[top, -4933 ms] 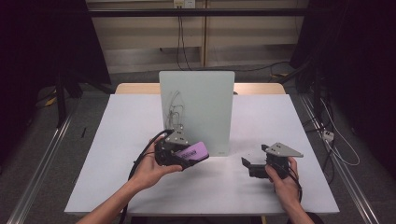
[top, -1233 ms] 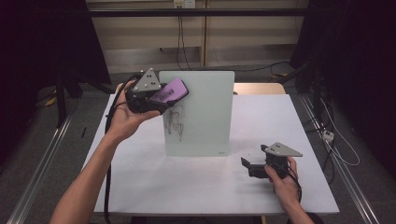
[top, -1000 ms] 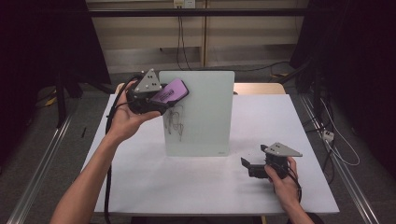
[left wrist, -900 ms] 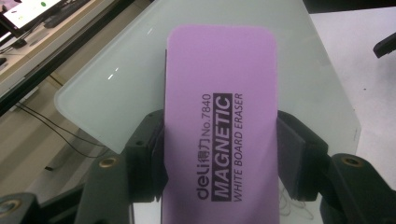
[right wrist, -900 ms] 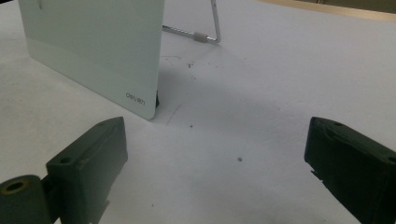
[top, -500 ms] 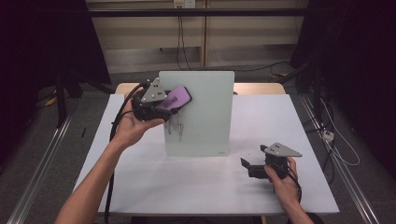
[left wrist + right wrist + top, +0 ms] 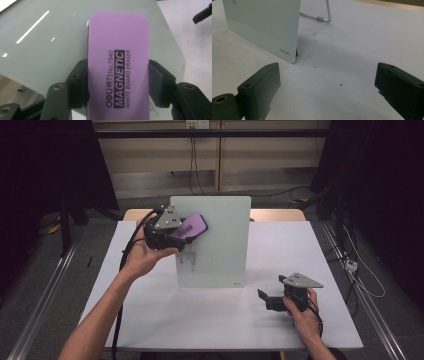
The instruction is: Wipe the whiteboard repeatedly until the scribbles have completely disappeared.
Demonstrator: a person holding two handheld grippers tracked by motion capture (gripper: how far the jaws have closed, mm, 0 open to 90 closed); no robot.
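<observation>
A pale glass whiteboard (image 7: 220,240) stands upright in the middle of the white table (image 7: 200,320), with dark scribbles (image 7: 187,257) low on its left side. My left gripper (image 7: 182,232) is shut on a purple magnetic whiteboard eraser (image 7: 192,226) and holds it against the board's upper left part. In the left gripper view the eraser (image 7: 120,70) sits between the black pads (image 7: 157,85) of the left gripper (image 7: 118,82), with the board (image 7: 50,50) right behind it. My right gripper (image 7: 265,297) rests on the table at the right; in its own view the right gripper (image 7: 327,90) is open and nothing is between its fingers.
A metal wire stand (image 7: 322,18) props the board (image 7: 262,25) from behind. A wooden table edge (image 7: 280,215) shows beyond the board. Black cables trail from both grippers, and dark floor with rails lies on either side.
Earlier the left gripper held the eraser at the foot of the board; it then rose to the upper left corner. In the last second it slid slightly down and right. The right gripper stayed still.
</observation>
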